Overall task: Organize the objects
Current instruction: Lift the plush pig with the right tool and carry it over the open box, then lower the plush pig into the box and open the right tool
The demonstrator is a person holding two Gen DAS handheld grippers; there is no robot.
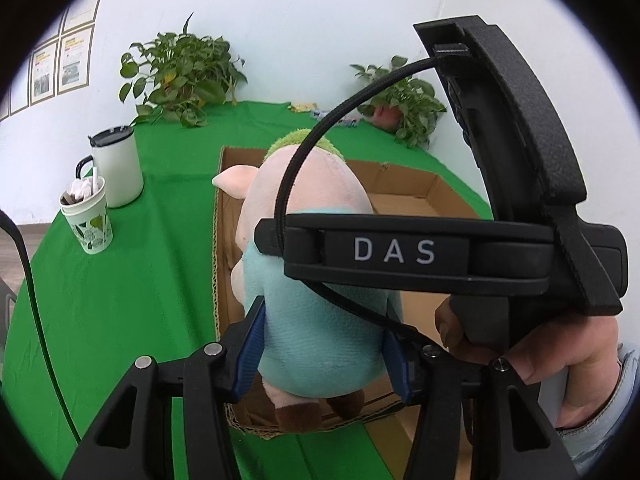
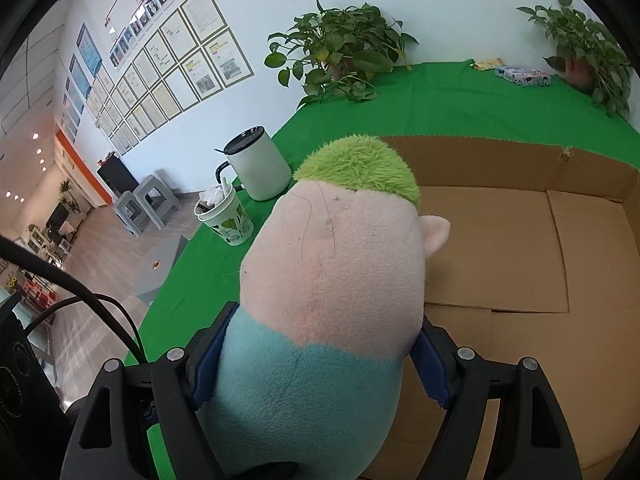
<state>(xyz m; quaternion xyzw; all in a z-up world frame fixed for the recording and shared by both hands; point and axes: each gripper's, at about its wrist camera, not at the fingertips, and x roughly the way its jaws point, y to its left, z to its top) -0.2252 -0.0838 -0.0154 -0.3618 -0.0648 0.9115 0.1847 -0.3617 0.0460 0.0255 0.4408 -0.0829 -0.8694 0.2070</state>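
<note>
A plush pig (image 1: 308,300) with a pink head, green hair and a teal shirt is held upright over the near left corner of an open cardboard box (image 1: 404,196). My left gripper (image 1: 324,356) is shut on its teal body, blue pads on both sides. My right gripper (image 2: 316,364) is shut on the same plush pig (image 2: 332,280) at its teal body. The right gripper's black body marked DAS (image 1: 440,256) and the hand holding it cross the left wrist view. The box floor (image 2: 520,260) is bare cardboard.
The box sits on a green cloth-covered table (image 1: 120,280). A white lidded jug (image 1: 118,168) and a paper cup of scraps (image 1: 88,216) stand at the left. Two potted plants (image 1: 180,76) (image 1: 404,104) and a small packet (image 2: 522,76) are at the back.
</note>
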